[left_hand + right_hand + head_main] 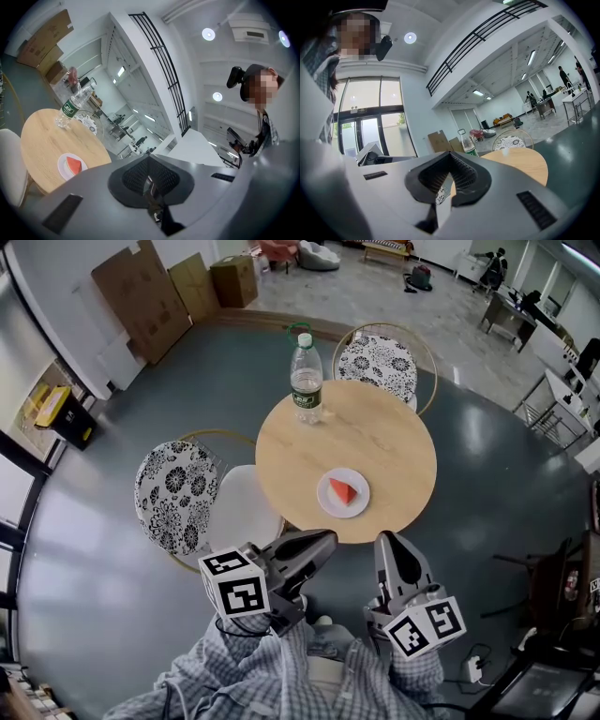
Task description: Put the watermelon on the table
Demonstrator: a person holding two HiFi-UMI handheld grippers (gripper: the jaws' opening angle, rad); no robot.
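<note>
A red wedge of watermelon [343, 491] lies on a small white plate [324, 503] near the front edge of a round wooden table [375, 432]. The left gripper view shows the same watermelon [74, 164] on its plate at the lower left. My left gripper [325, 539] hovers just short of the table's near edge, shut with nothing in it. My right gripper [388, 539] is beside it, also shut and empty. Both point toward the table, a short way from the plate. Close up, the left gripper [149, 180] and right gripper [449, 182] show jaws pressed together.
A clear plastic water bottle [306, 381] with a green label stands at the table's far left. One patterned chair [178, 495] sits left of the table, a second patterned chair [380, 360] behind it. Cardboard boxes [141, 296] lean on the far wall.
</note>
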